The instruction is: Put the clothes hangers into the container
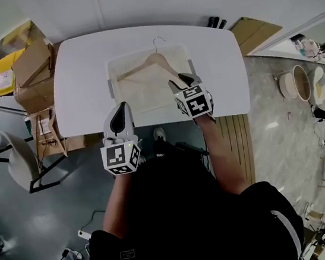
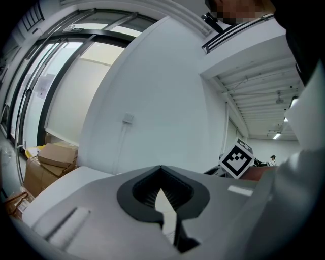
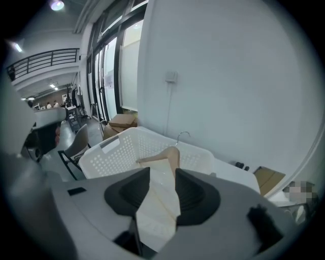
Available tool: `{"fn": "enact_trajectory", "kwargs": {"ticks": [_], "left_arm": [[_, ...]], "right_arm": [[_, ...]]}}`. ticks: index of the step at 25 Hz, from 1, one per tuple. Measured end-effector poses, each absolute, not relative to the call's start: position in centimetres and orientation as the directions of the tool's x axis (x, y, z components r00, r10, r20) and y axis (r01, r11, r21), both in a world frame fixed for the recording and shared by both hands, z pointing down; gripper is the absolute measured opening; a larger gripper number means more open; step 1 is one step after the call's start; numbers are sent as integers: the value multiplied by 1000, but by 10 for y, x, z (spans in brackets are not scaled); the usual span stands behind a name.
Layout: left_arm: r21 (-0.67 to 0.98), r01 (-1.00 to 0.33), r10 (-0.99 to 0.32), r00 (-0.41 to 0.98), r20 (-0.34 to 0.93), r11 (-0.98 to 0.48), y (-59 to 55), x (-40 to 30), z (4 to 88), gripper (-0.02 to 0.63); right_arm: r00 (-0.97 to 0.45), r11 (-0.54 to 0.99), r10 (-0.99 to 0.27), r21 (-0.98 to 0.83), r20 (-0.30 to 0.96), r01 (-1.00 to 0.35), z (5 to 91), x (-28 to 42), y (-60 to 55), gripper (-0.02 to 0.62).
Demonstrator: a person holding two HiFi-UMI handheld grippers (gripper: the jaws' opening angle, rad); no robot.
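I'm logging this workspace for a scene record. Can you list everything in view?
table: one, white, in front of the person
container: one, white perforated basket, on the table
clothes hanger: one, wooden with a metal hook, lying in the container
cardboard boxes: several, brown, on the floor left of the table
chair: one, grey seat on a black frame, on the floor at near left
flat cardboard: one, brown, on the floor past the table's right end
left hand-held gripper: one, grey, jaws together, empty, at the table's near edge
right hand-held gripper: one, grey, jaws closed on the hanger's arm, over the container
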State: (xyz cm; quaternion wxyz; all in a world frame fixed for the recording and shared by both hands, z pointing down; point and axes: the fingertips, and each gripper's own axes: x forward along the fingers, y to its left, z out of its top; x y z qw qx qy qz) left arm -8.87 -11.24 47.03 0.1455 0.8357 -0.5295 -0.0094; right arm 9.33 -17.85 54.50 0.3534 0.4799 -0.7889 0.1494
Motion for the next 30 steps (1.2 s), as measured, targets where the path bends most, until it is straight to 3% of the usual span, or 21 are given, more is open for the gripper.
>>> {"fn": "enact_trajectory", "kwargs": {"ticks": [4,6,9,30], "left_arm": [[251,-871,-877,463,129,-423,-104,-85,467,5],[250,-864,-871,476,123,-437,-99,-84,467,4],[249,-856,-864,490,116,-453,-90,-82,465,3],[231,-823,-831,549,89,-519,-47,-87,460,3]], "right_arm": [[-286,451,-701,95,654,-887,531,95,-165,128],[-279,422,-727,88,628,-903,525,97,-157,54],[-282,404,-746,73,604,-912,521,97,-141,26],[-306,310,-870,-53,388,-949,488,88,-45,17]]}}
